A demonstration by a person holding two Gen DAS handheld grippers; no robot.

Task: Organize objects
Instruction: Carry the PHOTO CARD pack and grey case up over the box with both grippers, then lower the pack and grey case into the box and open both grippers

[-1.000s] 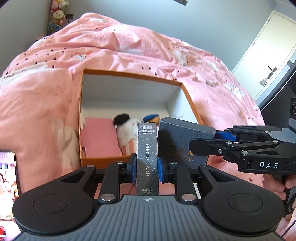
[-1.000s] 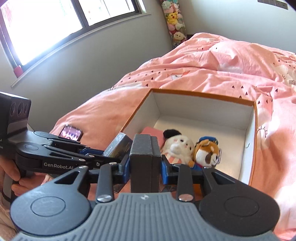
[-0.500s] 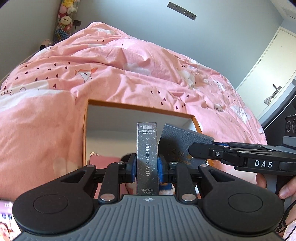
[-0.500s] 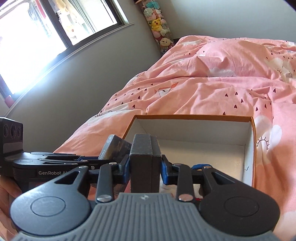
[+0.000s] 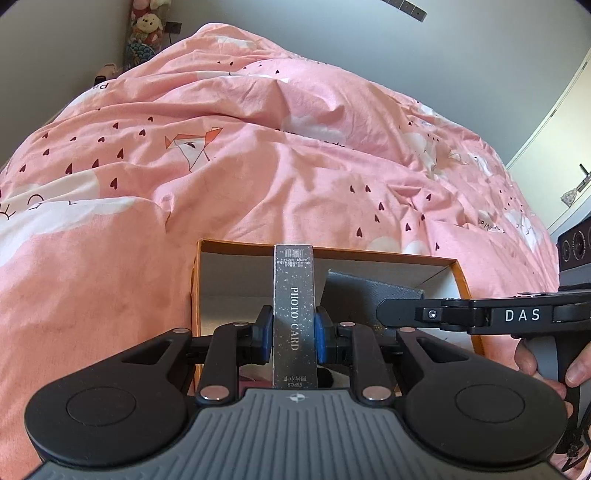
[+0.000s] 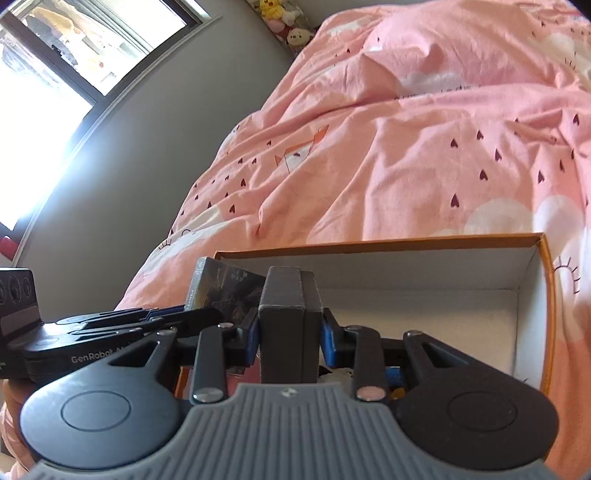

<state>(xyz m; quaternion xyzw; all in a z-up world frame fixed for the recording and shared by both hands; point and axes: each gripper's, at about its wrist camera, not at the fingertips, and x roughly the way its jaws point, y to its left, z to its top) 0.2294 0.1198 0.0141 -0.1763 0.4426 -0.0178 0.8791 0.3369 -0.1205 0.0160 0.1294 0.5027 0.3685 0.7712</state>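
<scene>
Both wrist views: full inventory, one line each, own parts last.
Orange cardboard box with white inside: 1, open, on the bed ahead of both tools.
Black speckled "PHOTO CARD" pack: 1, upright in the left tool.
Dark grey textured box: 1, clamped in the right tool.
Pink heart-print duvet: 1, covers the bed.
Plush toys: several, mixed colours, stacked in the far corner.
Window: 1, bright, on the left wall.
White door: 1, far right.
Left tool: black, blue pads, shut.
Right tool: black, blue pads, shut.
Hand: on the right tool's handle.
</scene>
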